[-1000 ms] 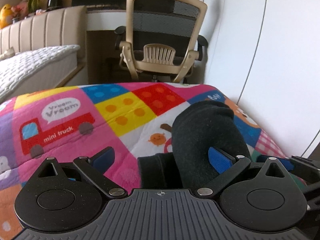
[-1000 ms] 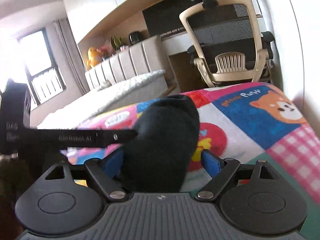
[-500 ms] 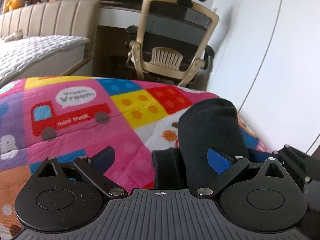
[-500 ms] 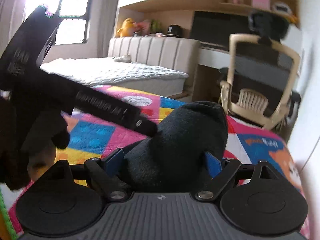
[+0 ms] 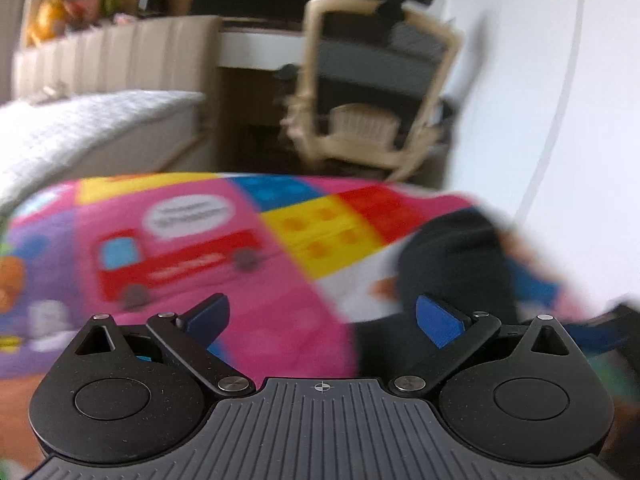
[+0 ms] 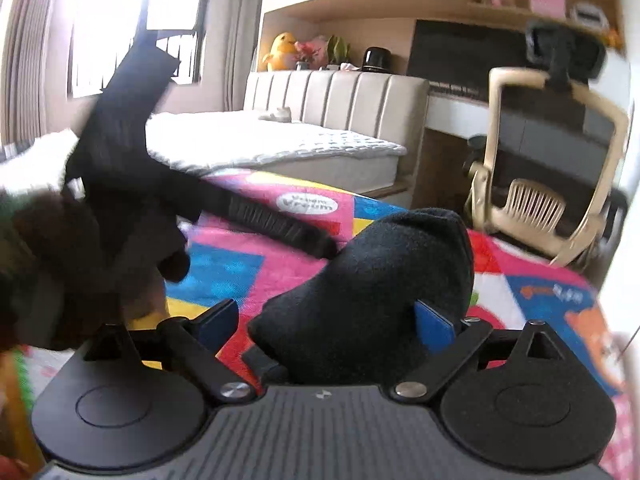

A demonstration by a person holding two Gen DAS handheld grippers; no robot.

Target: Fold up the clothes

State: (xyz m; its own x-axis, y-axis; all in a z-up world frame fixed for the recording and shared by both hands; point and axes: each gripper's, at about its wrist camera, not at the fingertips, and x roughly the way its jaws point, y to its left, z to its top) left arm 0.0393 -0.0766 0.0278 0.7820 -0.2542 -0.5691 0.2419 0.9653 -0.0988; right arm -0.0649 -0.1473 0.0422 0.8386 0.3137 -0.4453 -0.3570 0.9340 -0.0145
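A black garment (image 6: 380,272) sits bunched in an upright lump on the colourful patchwork quilt (image 6: 224,276). My right gripper (image 6: 328,323) straddles it and its jaws are opening. The left blue pad (image 6: 222,320) stands clear of the cloth and the right pad (image 6: 434,326) is at its edge. In the blurred left wrist view, my left gripper (image 5: 323,316) is open over the pink quilt (image 5: 280,320), with the black garment (image 5: 452,264) beside its right pad (image 5: 438,320). In the right wrist view a gloved hand (image 6: 80,264) holds the left gripper's body (image 6: 120,152), whose finger (image 6: 280,228) reaches towards the lump.
A beige office chair (image 6: 560,184) stands at a desk beyond the quilt's far edge. A bed with a white cover (image 6: 288,144) and padded headboard lies at the far left. A white wall (image 5: 540,120) runs close along the right side.
The right gripper's jaws have spread and its left pad has come off the black cloth, while the view rolled level. The left gripper shifted slightly left; the garment now sits further right in its view.
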